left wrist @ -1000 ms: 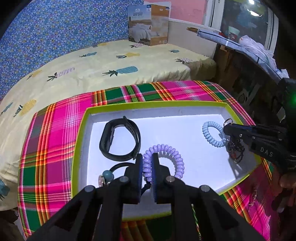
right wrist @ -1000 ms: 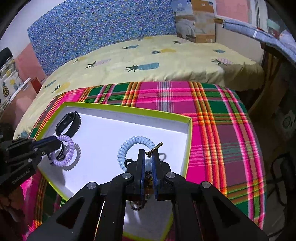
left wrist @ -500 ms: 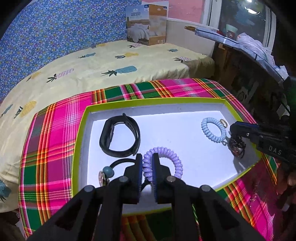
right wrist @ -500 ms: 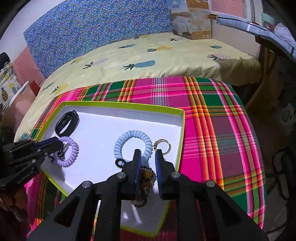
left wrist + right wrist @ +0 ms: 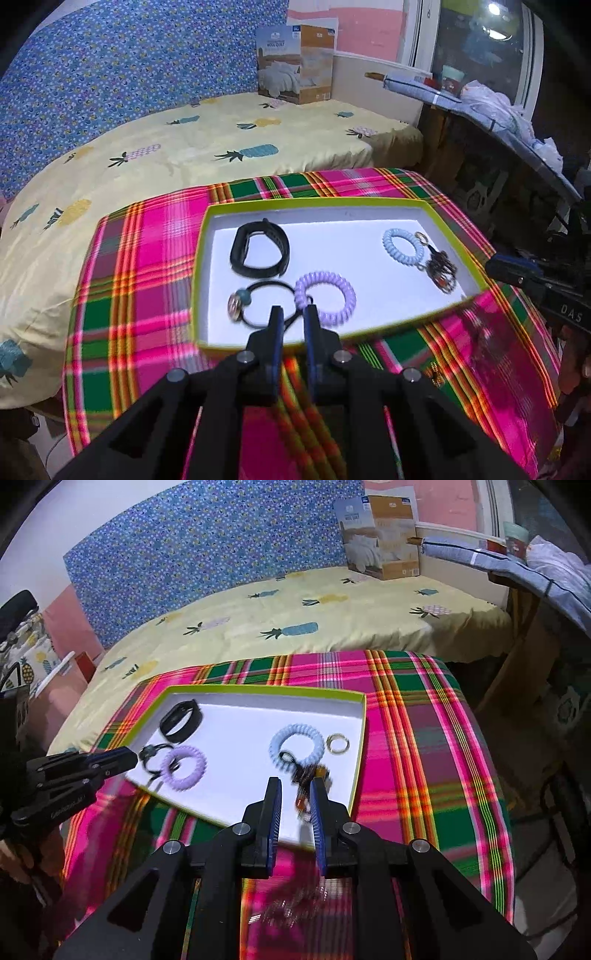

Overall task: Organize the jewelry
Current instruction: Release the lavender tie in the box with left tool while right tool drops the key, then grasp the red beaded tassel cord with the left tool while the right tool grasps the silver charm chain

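Left gripper (image 5: 293, 314) opened off purple coil (image 5: 325, 298), right gripper (image 5: 295, 788) off beaded bracelet (image 5: 308, 775), both drawn back from tray (image 5: 207, 343).

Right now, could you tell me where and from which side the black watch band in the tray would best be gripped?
Probably from above, pinching its near strap. The black watch band lies as an open loop on the tray floor, so one finger can drop inside the loop and one outside. The near stretch is thin; the thicker far-left part looks harder to pinch.

Plaid-covered table (image 5: 147, 280), frame centre, bears one green-rimmed tray (image 5: 201, 258); bed (image 5: 184, 147) behind, box (image 5: 295, 62) at top.
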`<state>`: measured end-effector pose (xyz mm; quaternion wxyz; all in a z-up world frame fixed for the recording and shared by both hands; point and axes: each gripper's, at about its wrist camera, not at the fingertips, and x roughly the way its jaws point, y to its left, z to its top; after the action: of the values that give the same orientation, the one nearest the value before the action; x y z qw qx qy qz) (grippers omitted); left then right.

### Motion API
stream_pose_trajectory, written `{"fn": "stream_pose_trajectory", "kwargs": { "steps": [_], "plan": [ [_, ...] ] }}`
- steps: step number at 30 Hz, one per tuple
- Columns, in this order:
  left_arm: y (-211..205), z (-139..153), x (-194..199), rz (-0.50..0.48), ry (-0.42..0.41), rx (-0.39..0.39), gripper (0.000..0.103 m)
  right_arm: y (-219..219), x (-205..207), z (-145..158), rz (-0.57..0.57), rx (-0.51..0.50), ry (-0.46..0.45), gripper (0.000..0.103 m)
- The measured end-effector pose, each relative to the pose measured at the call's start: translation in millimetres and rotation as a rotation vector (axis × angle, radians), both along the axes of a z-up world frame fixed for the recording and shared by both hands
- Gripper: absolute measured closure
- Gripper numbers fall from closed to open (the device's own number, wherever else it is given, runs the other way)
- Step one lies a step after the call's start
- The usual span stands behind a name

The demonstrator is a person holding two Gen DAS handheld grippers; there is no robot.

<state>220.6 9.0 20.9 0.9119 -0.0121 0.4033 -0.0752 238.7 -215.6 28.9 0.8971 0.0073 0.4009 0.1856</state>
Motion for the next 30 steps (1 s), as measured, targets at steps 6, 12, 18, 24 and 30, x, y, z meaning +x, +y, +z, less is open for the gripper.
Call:
{"fn": "stream_pose_trajectory", "kwargs": {
  "steps": [6, 12, 18, 24, 30],
  "plan": [
    [2.2, 6.2, -40.6, 0.0, -0.017, -0.012, 0.091, -3.3, -42.3, 5.2, -0.009, 0.02, -0.009, 0.079],
    [1.4, 3.3, -79.4, 0.009, -0.015, -0.027, 0.091, -2.4, -86.4, 4.0, -0.028, -0.001, -0.017, 0.076],
    [3.8, -7.1, -112.2, 0.022, 0.003, -0.051, 0.091, 2.0, -125.3, -8.5, -0.019, -0.026, -0.006, 0.076],
    [7.3, -12.1, -133.9, 0.03, 0.007, -0.063, 0.079, 4.9, -147.9, -18.8, -0.015, -0.022, 0.01, 0.076],
    [3.7, -15.8, -142.5, 0.015, 0.008, -0.07, 0.076, 8.9, -155.9, -23.7, -0.004, -0.017, 0.018, 0.076]
  ]
}}
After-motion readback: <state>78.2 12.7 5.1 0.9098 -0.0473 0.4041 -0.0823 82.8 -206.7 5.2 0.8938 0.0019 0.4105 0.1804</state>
